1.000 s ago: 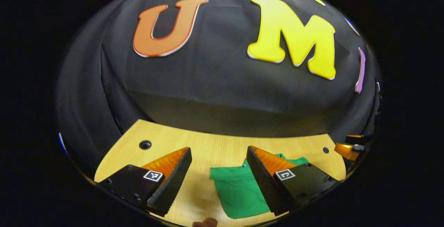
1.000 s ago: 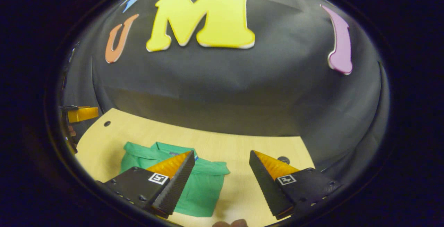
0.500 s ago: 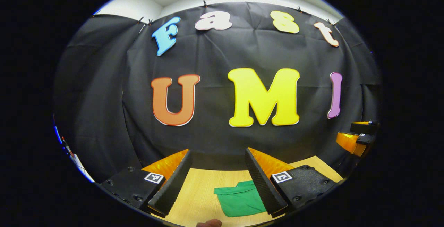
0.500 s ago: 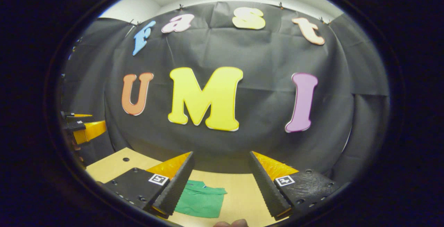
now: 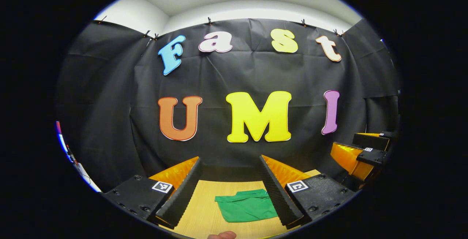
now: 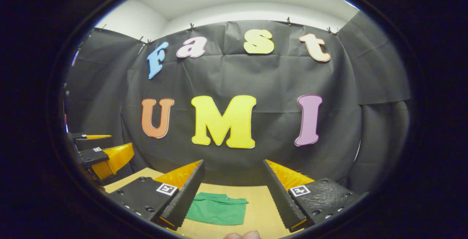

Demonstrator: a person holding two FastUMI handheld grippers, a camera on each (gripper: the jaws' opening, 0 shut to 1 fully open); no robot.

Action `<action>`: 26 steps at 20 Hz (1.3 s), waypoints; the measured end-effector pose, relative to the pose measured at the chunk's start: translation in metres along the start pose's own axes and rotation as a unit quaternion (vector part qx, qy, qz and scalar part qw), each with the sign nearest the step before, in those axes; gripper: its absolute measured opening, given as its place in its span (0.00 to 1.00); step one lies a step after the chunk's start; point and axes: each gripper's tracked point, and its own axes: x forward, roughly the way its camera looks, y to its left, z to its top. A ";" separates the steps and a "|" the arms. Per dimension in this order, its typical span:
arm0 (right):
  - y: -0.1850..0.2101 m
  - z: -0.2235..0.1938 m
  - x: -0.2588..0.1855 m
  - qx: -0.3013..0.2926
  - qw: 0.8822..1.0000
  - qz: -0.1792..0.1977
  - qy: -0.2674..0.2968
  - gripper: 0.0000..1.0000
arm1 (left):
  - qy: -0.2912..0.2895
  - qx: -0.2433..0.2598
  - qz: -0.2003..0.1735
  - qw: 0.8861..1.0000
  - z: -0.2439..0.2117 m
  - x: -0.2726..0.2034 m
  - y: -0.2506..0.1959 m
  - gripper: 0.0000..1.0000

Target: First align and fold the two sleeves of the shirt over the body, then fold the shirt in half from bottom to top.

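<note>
Green shirt (image 5: 245,208) lying folded into a compact rectangle on the wooden table (image 5: 208,195), collar edge toward the black cloth wall (image 5: 256,74); seen in the right gripper view (image 6: 216,212) as well, flat and apart from both tools. Judged from that shape: sleeves in, bottom brought up, task at or near its end.

Left gripper (image 5: 230,188) held above the table, jaws spread wide, nothing between them. Right gripper (image 6: 234,189) likewise raised, jaws parted, empty. Also caught at the right edge of the left gripper view (image 5: 360,155), and the left one at the left edge of the right gripper view (image 6: 106,155), both well above the shirt.

Possible trouble from here: little, so long as the tools keep clear. Dropping back down carelessly could snag a finger on the top layer and drag the fold open. Light knit fabric, likely to spring or slide on the smooth tabletop if nudged. Any loosely stacked edge could slump by itself.

Hard to make out: near right corner of the shirt covered by a finger in the left gripper view, left side covered likewise in the right gripper view. Alignment of the layers and position of the tucked sleeves not visible. Near table edge cut off; a fingertip (image 5: 222,235) barely peeking in at the bottom.
</note>
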 end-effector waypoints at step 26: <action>0.012 0.005 0.011 0.011 1.000 0.006 0.002 0.95 | -0.002 0.006 0.006 1.000 0.003 -0.001 -0.002 0.97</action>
